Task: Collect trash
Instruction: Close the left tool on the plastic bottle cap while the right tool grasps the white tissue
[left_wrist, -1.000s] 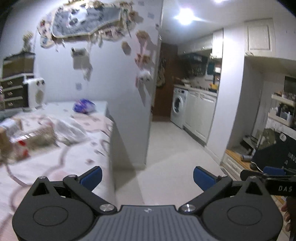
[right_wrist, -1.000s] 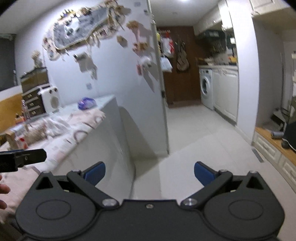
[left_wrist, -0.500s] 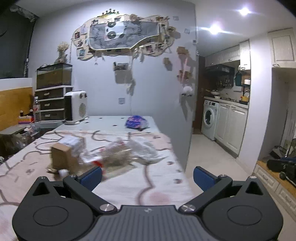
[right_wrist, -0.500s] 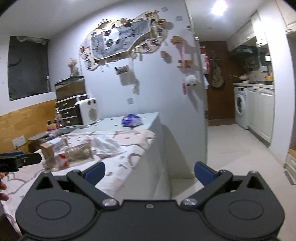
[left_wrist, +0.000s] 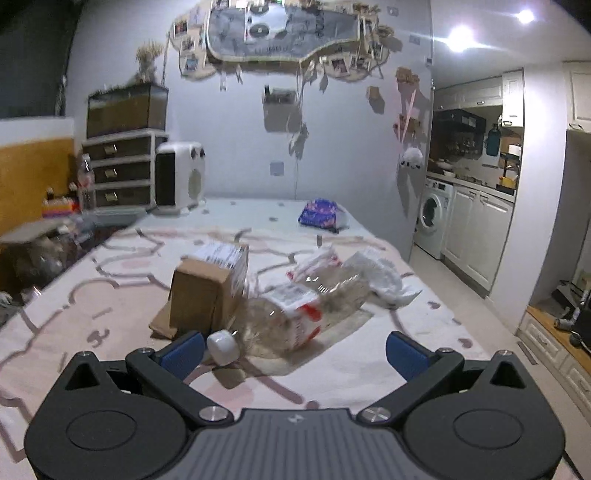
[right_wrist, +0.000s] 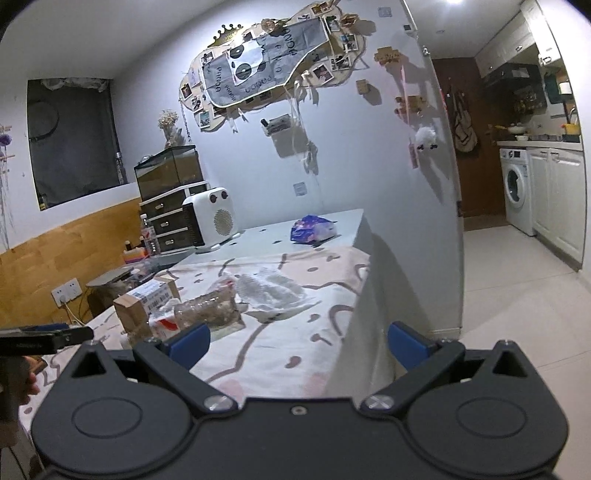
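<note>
A crushed clear plastic bottle (left_wrist: 295, 314) with a red-and-white label and a white cap lies on the patterned table (left_wrist: 110, 306), just ahead of my open left gripper (left_wrist: 295, 354). A small cardboard box (left_wrist: 210, 291) stands to its left. Crumpled clear and white plastic wrap (left_wrist: 373, 273) lies to its right. The right wrist view shows the same bottle (right_wrist: 207, 310), box (right_wrist: 147, 302) and wrap (right_wrist: 269, 291) further off to the left. My right gripper (right_wrist: 299, 341) is open and empty above the table's right edge. A purple packet (left_wrist: 319, 216) lies at the far end.
A white heater (left_wrist: 179, 179) and a drawer unit (left_wrist: 118, 170) stand at the table's far left. The table (right_wrist: 332, 295) drops off to tiled floor (right_wrist: 517, 295) on the right, leading to a kitchen with a washing machine (right_wrist: 515, 190). The left gripper's tip (right_wrist: 48, 336) and a hand show at the left.
Both views have swung left from the floor and kitchen onto the table. The bottle, box and wrap now sit much nearer the left gripper. Both grippers stay open.
</note>
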